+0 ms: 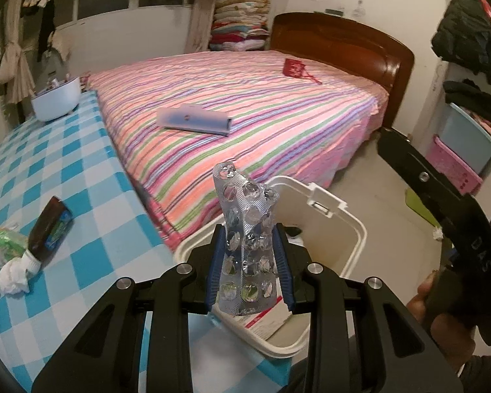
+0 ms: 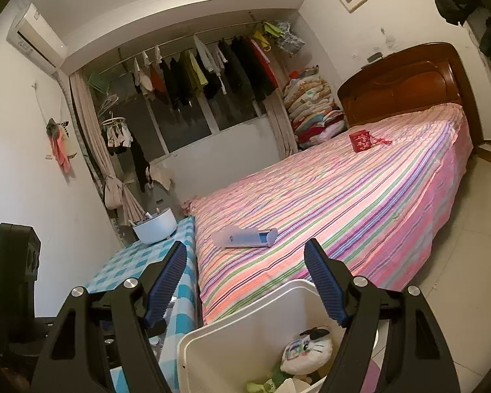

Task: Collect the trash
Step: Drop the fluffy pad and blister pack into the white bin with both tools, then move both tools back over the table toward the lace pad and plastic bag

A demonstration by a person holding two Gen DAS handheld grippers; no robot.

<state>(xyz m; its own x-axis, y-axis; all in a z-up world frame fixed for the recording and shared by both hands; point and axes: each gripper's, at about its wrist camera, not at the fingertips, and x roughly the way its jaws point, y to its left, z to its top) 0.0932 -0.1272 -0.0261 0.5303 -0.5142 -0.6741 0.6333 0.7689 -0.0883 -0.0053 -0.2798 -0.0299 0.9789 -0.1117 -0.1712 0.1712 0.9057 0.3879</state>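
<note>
A crumpled silver blister pack (image 1: 245,203) with emptied pockets stands upright between the blue pads of my left gripper (image 1: 248,232), which is shut on its lower half. Right behind and below it is the white trash bin (image 1: 353,219), lid flipped back, a red-striped paper box inside. My right gripper (image 2: 245,245) is open with nothing between its fingers, hovering over the same bin (image 2: 245,327); a white cat-face item (image 2: 306,348) and green scraps lie in it. More trash sits on the blue checked table: a brown bottle (image 1: 50,229), white tissues (image 1: 13,275) and a green wrapper (image 1: 6,240).
A bed with a striped sheet (image 1: 262,104) fills the middle, with a pale blue case (image 1: 194,119) and a red pouch (image 1: 294,67) on it. A white bowl (image 1: 55,100) stands at the table's far end. Pink and blue baskets (image 1: 458,160) sit on the floor at right.
</note>
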